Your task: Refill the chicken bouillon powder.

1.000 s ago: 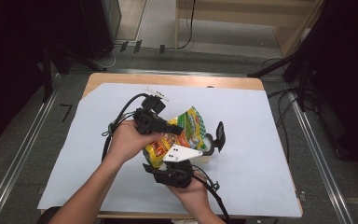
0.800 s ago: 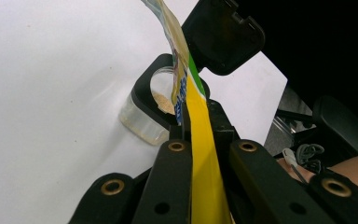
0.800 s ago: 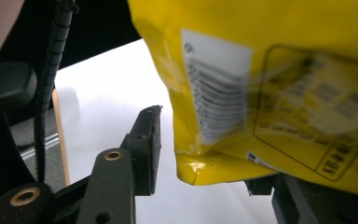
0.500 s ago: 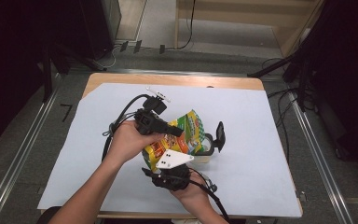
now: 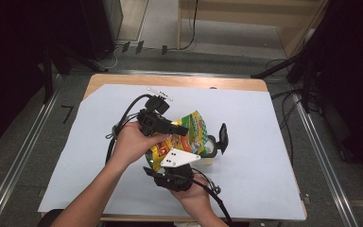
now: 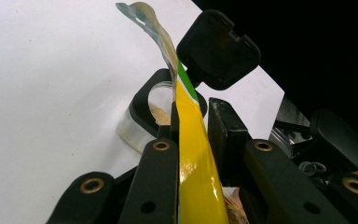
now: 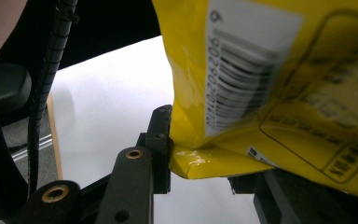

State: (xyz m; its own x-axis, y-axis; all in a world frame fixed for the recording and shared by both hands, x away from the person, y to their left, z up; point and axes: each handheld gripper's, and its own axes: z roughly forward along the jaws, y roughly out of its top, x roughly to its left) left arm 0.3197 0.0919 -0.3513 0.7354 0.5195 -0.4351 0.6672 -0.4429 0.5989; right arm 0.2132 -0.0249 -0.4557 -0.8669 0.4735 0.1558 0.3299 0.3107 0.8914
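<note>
A yellow and green snack bag [image 5: 191, 128] hangs tilted over a clear container [image 5: 209, 147] whose black flip lid [image 5: 223, 136] stands open. In the left gripper view, tan crumbs lie in the container [image 6: 144, 116] under the lid [image 6: 216, 51]. My left gripper [image 5: 182, 128] holds the bag's [image 6: 191, 140] upper edge. Its jaws [image 6: 191, 116] have just been opening slightly, but the pads still sit against the bag. My right gripper [image 5: 170, 164], under its grey plate, has closed its jaws [image 7: 205, 163] on the bag's bottom corner [image 7: 214, 161], near the barcode.
A white sheet [image 5: 264, 142] covers the wooden table [image 5: 170, 80]. A small white clip [image 5: 159, 92] lies near the back edge. Black cables [image 5: 123, 123] trail left of the hands. Metal rails [image 5: 321, 156] run along both sides of the table.
The right gripper has tipped a little, so its grey plate faces up more. The bag and the left hand have stayed in place.
</note>
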